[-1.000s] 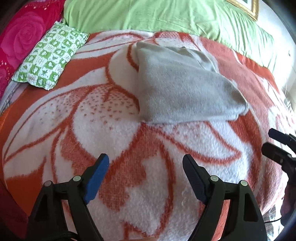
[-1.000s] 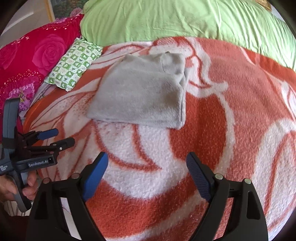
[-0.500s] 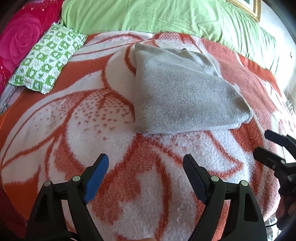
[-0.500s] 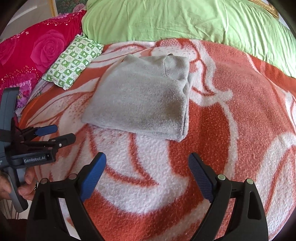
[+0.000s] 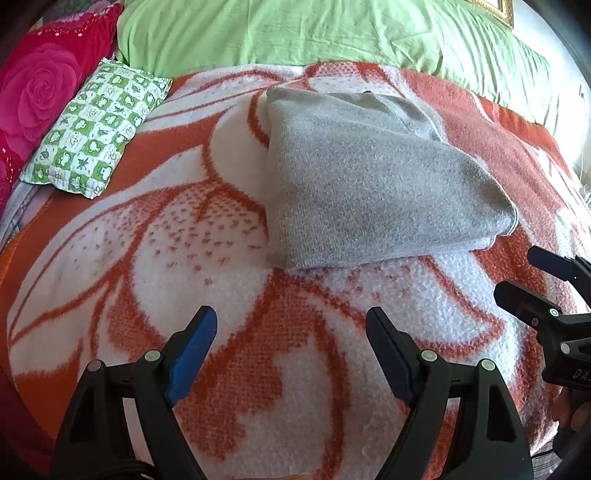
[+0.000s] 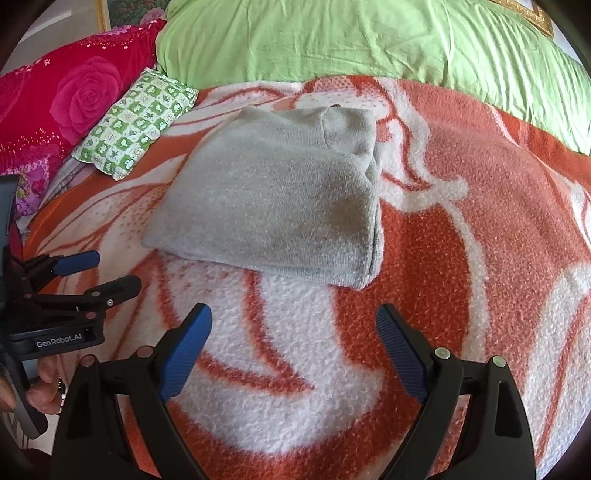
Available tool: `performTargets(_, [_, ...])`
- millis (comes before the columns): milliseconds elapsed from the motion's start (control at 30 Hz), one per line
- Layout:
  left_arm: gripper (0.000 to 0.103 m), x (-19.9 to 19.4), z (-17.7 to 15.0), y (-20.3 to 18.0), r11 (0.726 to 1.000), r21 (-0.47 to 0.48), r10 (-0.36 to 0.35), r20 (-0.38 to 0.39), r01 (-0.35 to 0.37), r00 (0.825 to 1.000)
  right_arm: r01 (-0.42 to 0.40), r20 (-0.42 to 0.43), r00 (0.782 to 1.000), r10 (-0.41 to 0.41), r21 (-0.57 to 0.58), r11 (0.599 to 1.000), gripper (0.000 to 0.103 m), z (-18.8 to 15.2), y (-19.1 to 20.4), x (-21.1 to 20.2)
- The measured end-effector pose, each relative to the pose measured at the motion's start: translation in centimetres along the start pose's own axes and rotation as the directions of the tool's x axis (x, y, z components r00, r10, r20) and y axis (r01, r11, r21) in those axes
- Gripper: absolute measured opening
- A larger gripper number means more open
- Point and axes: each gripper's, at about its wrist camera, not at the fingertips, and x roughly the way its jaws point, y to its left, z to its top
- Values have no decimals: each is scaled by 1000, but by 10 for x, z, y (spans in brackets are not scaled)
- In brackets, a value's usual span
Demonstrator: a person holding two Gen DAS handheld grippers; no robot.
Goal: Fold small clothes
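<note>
A grey knitted garment [image 5: 369, 181] [image 6: 273, 199] lies folded into a thick rectangle on the orange-and-white blanket [image 5: 207, 229] [image 6: 480, 206]. My left gripper [image 5: 291, 332] hovers open just short of the garment's near edge, with nothing between its blue pads. My right gripper [image 6: 293, 330] is open too and empty, below the garment's near right corner. Each gripper shows in the other's view: the right gripper [image 5: 524, 277] at the right edge, the left gripper [image 6: 110, 271] at the left edge, held by a hand [image 6: 44, 387].
A green-and-white checked small pillow [image 5: 99, 125] [image 6: 136, 122] lies at the far left, beside a red rose-patterned pillow [image 5: 40, 88] [image 6: 66, 103]. A light green cover [image 5: 314, 33] [image 6: 369, 40] runs across the back of the bed.
Both grippers have moved closer to the folded garment, which now looks larger in both views. Both stay open and the garment has not moved.
</note>
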Motion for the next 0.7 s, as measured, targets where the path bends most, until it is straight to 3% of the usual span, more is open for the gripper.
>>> performTargets(700, [84, -22, 6, 3, 1000, -28, -11, 48, 12, 999, 8, 53, 999, -6, -34, 999, 91, 5, 10, -18])
